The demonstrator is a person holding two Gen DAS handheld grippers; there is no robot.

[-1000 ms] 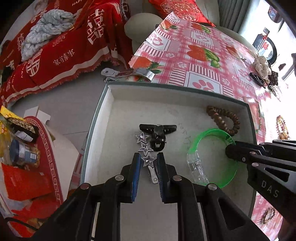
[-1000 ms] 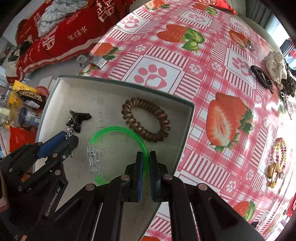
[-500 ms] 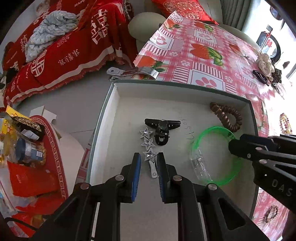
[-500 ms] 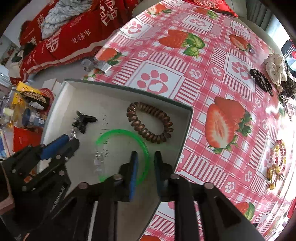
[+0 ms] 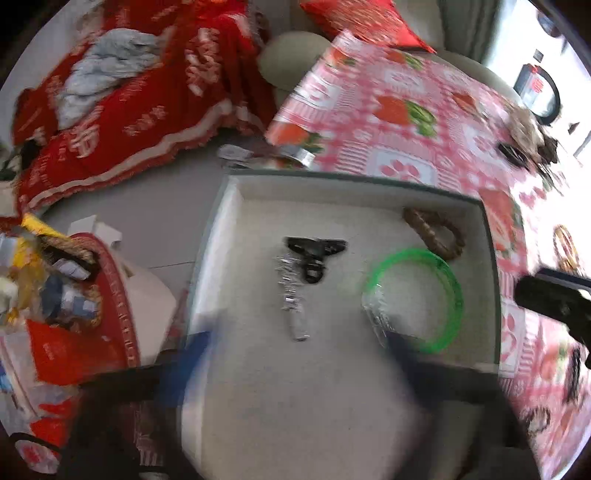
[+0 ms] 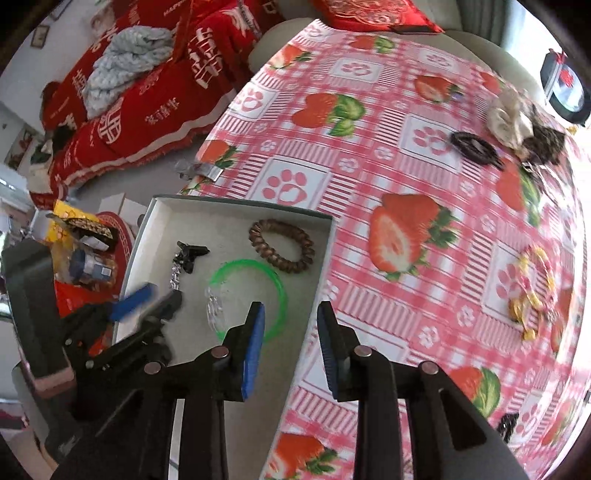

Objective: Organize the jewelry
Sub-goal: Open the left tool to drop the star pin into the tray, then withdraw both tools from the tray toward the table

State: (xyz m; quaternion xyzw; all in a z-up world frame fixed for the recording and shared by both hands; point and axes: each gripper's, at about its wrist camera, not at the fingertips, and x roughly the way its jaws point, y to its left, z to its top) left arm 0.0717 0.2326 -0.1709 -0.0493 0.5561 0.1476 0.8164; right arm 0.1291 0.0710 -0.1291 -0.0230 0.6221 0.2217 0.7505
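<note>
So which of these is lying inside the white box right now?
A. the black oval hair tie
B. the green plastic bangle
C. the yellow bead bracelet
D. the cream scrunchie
B: the green plastic bangle lies on the white box floor beside the brown coiled hair tie; the others sit out on the strawberry tablecloth.

A strawberry-and-paw-print tablecloth (image 6: 369, 155) covers the bench. Beyond it, a red blanket with white characters (image 6: 147, 107) drapes a sofa, a grey knitted throw (image 6: 125, 62) heaped on top. A red embroidered cushion (image 6: 369, 14) lies behind.
</note>
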